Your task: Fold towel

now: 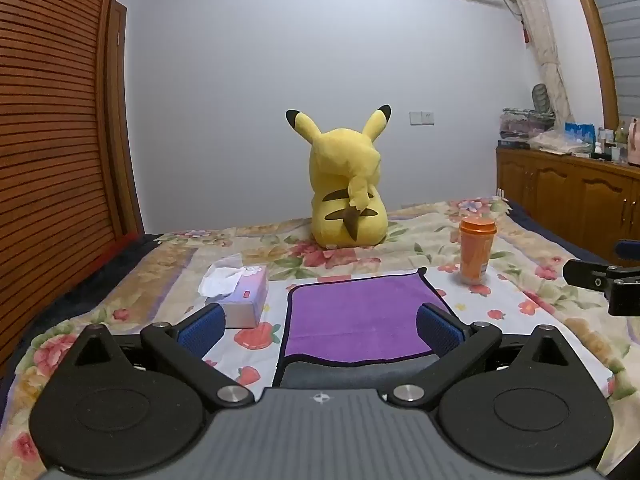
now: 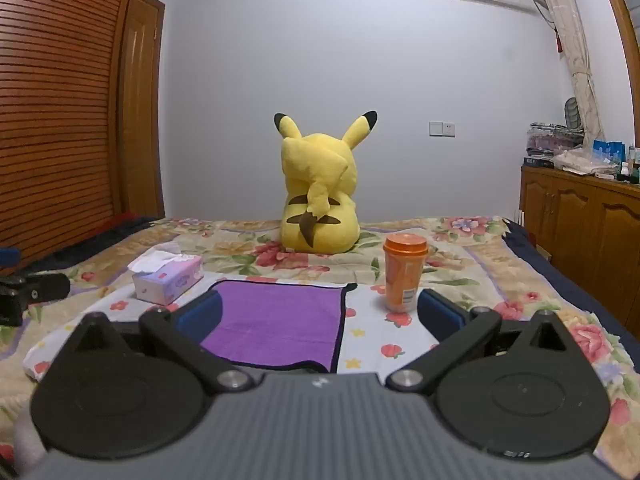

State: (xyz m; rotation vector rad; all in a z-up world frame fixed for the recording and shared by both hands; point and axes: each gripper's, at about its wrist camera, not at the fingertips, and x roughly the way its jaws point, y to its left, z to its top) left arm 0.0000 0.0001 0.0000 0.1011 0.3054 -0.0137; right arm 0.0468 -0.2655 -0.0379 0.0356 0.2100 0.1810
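Note:
A purple towel (image 1: 356,316) with dark edging lies flat on the floral bedspread (image 1: 540,304). My left gripper (image 1: 320,322) is open and empty, its blue pads (image 1: 202,326) wide apart above the towel's near edge. In the right wrist view the towel (image 2: 276,320) lies ahead and to the left. My right gripper (image 2: 320,314) is open and empty, its left pad (image 2: 202,314) over the towel's left part. The right gripper shows at the right edge of the left wrist view (image 1: 600,280).
A tissue box (image 1: 240,292) sits left of the towel, also in the right wrist view (image 2: 166,278). An orange lidded cup (image 2: 404,276) stands right of it. A yellow plush toy (image 1: 346,188) sits behind. A wooden wardrobe (image 1: 48,160) is left, a cabinet (image 1: 568,196) right.

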